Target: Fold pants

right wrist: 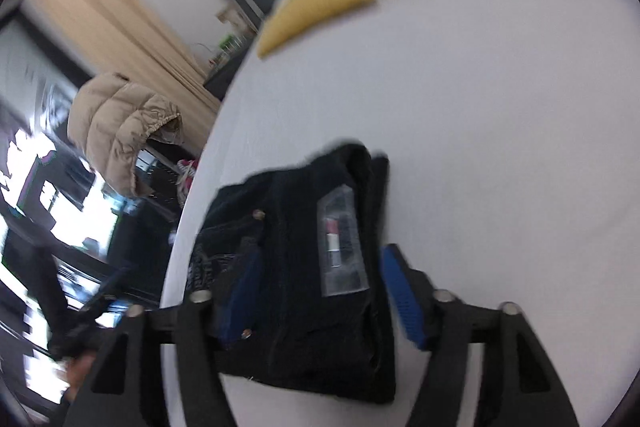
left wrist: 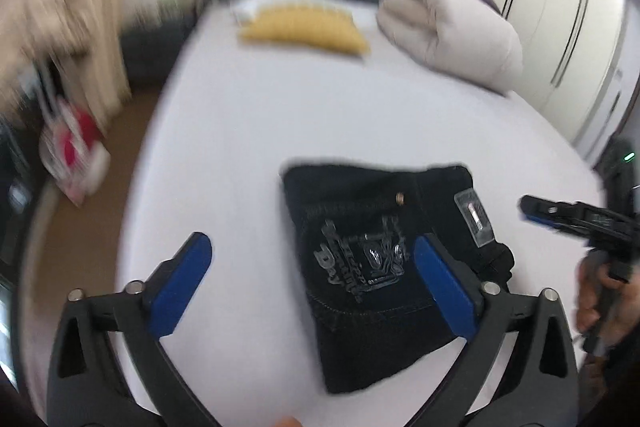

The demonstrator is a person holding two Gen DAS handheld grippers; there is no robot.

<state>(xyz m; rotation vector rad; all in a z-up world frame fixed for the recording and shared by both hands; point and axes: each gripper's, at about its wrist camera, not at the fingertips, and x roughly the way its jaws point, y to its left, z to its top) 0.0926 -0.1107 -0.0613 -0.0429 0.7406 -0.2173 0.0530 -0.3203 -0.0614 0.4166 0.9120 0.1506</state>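
Pants [left wrist: 384,267], dark denim folded into a thick rectangle with a silvery crest and clear tag, lie on the white bed [left wrist: 248,131], at two o'clock from the wide-open, empty left gripper [left wrist: 312,287] and between the spread, blue-padded right gripper [right wrist: 320,291] jaws, unpinched.

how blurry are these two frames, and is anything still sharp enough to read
Left wrist view: motion smear worst at the left edge and on the yellow cushion; the folded pants stay fairly crisp, logo lettering only partly legible. Right wrist view: smeared throughout, the clear tag visible but unreadable. Both show fisheye bending of the bed.
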